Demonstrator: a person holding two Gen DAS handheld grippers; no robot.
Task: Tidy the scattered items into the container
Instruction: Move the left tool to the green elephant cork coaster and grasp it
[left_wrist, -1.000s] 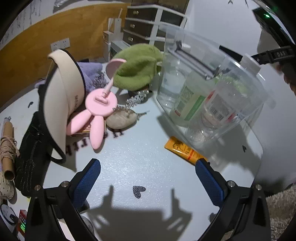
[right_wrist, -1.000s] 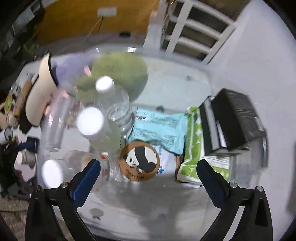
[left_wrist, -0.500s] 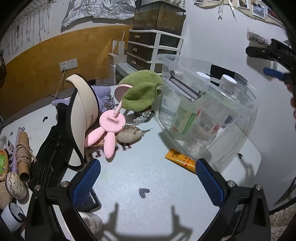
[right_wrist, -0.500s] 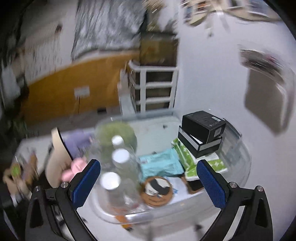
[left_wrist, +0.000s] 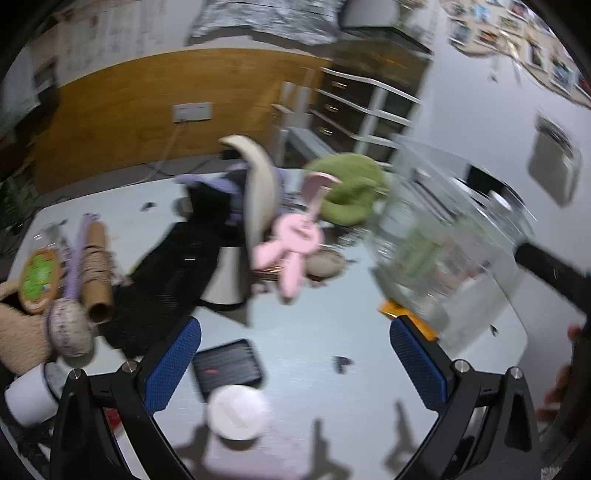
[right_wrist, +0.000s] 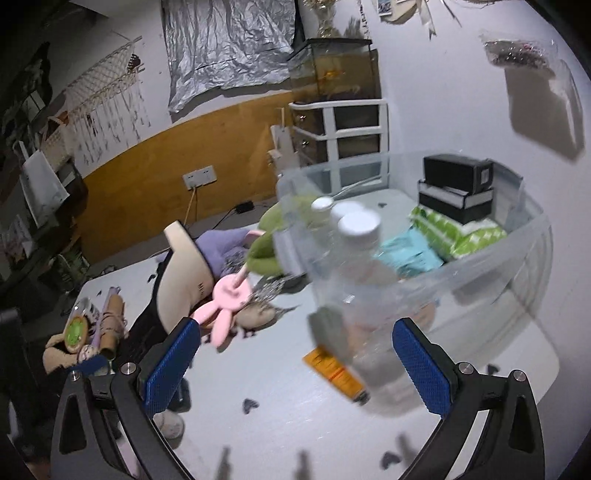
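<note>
Container (right_wrist: 517, 258) ahead of empty right claw (right_wrist: 295, 354), table

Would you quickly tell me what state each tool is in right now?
Left tool: open, holding nothing.
Right tool: open, holding nothing.
</note>
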